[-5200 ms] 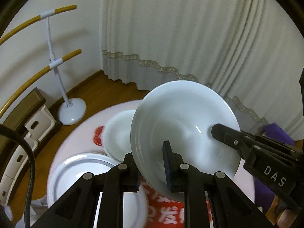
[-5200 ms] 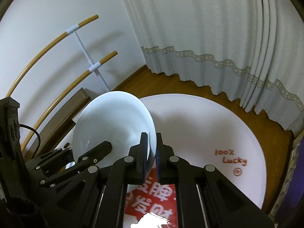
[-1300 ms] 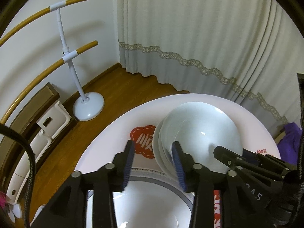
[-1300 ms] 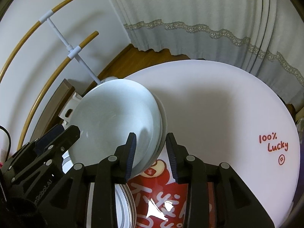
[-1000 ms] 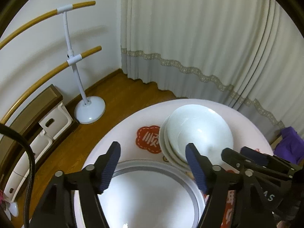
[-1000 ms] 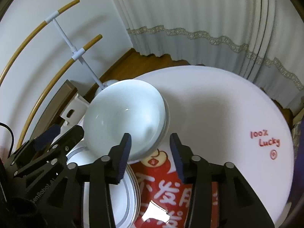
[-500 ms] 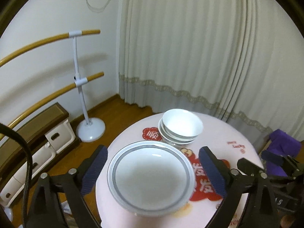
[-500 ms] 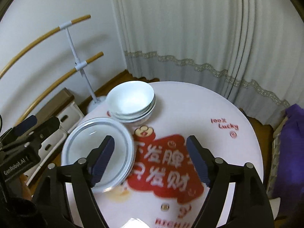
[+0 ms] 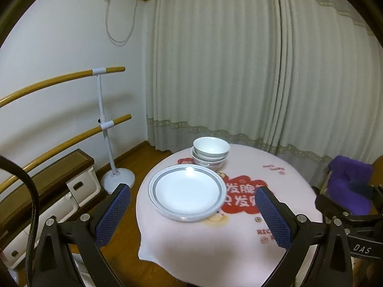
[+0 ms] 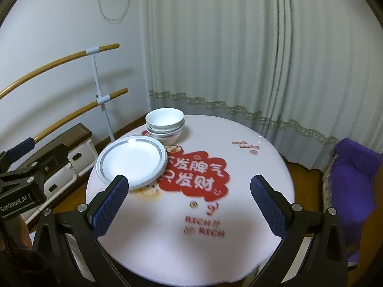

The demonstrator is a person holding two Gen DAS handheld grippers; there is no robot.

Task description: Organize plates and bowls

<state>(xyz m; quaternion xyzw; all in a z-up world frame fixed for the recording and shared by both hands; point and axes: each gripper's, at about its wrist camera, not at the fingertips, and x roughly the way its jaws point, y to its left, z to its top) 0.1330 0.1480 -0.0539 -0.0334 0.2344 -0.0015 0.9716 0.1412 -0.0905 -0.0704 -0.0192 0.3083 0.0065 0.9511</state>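
Observation:
A stack of white bowls (image 9: 210, 151) (image 10: 165, 124) stands at the far left of the round pink table (image 9: 239, 244) (image 10: 239, 129). In front of it lies a stack of white plates with grey rims (image 9: 186, 191) (image 10: 131, 161). My left gripper (image 9: 192, 189) hangs well back from the table's near edge. Its jaws are opening wide and nothing is between them. My right gripper (image 10: 189, 179) is also drawn back over the near side of the table. Its jaws are opening too, with nothing between them.
A floor stand with two wooden rails (image 9: 105, 129) and a white round base is left of the table. White storage boxes (image 9: 81, 186) line the left wall. Curtains hang behind. A purple cloth (image 10: 354, 167) lies on a seat at the right.
Both grippers have let go of the white bowl, which now sits on top of the bowl stack. Both have pulled far back from the table, and their jaws have spread wide.

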